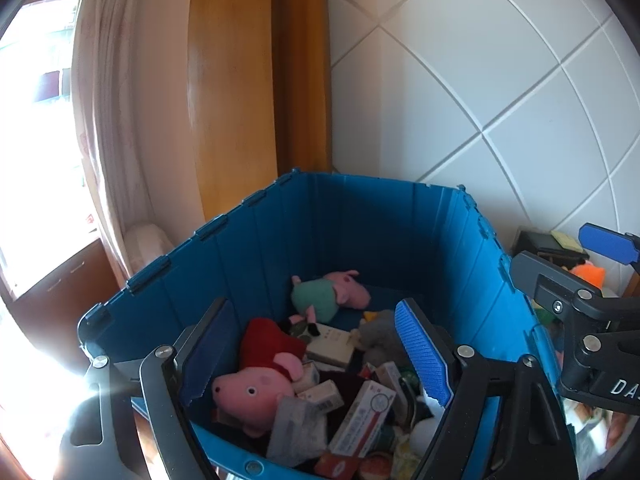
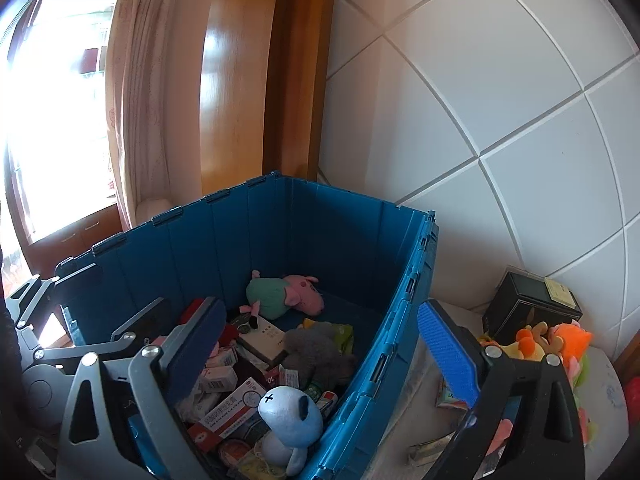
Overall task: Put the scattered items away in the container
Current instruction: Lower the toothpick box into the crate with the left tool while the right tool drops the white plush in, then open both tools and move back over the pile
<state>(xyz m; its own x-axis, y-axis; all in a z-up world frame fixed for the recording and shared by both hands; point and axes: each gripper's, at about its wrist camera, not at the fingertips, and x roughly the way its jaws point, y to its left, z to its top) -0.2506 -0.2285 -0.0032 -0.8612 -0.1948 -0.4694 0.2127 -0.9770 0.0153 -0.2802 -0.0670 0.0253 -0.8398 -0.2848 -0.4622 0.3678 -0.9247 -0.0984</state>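
At six o'clock in the blue crate (image 2: 192,248), only the right wrist view shows a pale-blue plush (image 2: 290,420). The left view alone shows the red-dressed pig plush (image 1: 256,388), possibly lying face-up. Left tongs (image 1: 312,356) and right tongs (image 2: 332,360) both gape empty.

Left gripper (image 1: 308,350) — dark grey angular plastic arms joined by round silver screws; fingers (image 1: 420,354) faced with ribbed bright-blue pads; right gripper (image 2: 340,354) built alike — white lettering "DA" on its black body.

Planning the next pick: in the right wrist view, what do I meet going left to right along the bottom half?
Left gripper → light blue plush in the blue crate → blue pad of the right gripper's finger → orange plush beside the black box.
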